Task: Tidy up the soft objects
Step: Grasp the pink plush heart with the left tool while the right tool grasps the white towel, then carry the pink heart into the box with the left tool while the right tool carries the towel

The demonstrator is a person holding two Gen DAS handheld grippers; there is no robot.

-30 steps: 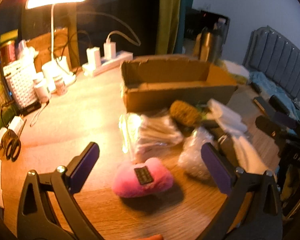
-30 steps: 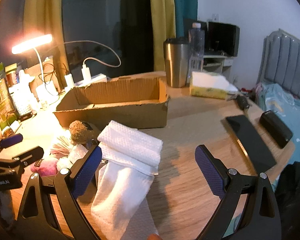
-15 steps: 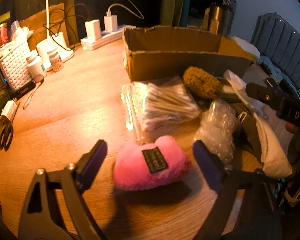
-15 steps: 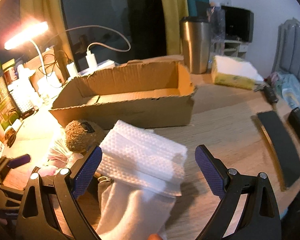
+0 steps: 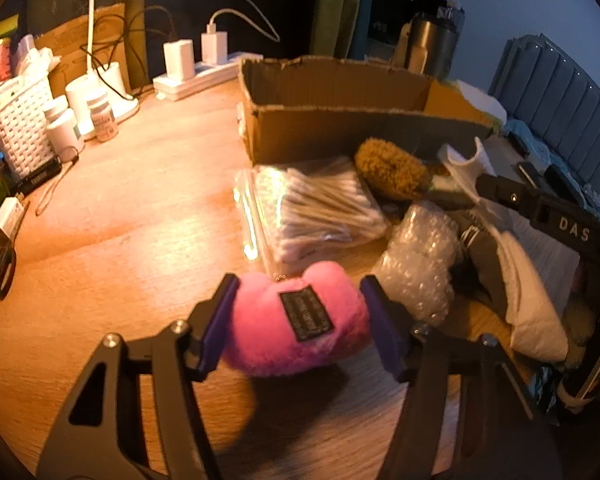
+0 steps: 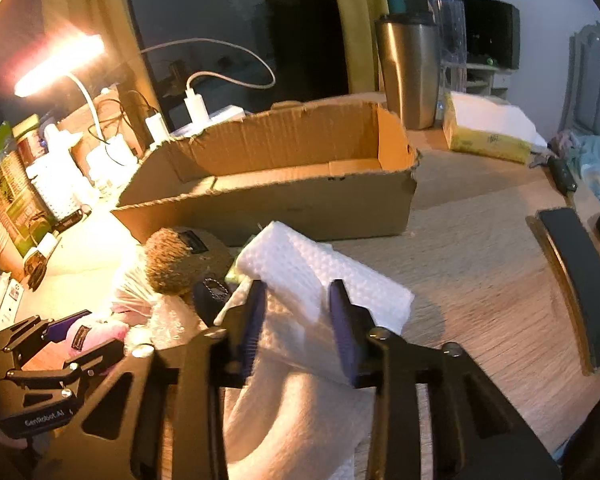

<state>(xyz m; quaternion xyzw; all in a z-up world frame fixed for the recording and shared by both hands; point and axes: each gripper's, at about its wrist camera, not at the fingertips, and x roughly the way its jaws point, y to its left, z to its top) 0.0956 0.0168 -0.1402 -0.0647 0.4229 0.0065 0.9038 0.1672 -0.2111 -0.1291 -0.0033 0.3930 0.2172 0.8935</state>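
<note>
Soft objects lie in 1 loose cluster on the wooden desk (image 5: 120,240), just in front of 1 open cardboard box (image 6: 284,168) whose inside shows only bare cardboard. The left gripper (image 5: 300,320) has just been closing, and its 2 blue pads now press on both sides of 1 pink plush toy (image 5: 268,320), which bears 1 dark rectangular label on top and sits on the desk. The right gripper (image 6: 296,320) has likewise just been closing; its 2 pads pinch a ridge of 1 folded white paper towel (image 6: 300,264), which rests on 1 white cloth (image 6: 292,412) spread beneath it. Behind the pink toy lies 1 clear bag of cotton swabs (image 5: 320,208), touching it or nearly so, and to the right of the toy sits 1 crumpled piece of bubble wrap (image 5: 416,264). 1 brown fuzzy plush toy (image 6: 168,264) lies between the swab bag and the paper towel, close to the box's front wall. Far left on the desk stand 1 white woven basket (image 5: 20,128) and 3 small white bottles beside it, under 1 lit desk lamp (image 6: 56,64). 2 white chargers sit in 1 power strip (image 5: 196,76) behind the box. To the right of the box stand 1 steel tumbler (image 6: 410,72) and 1 yellow tissue pack (image 6: 488,136).
</note>
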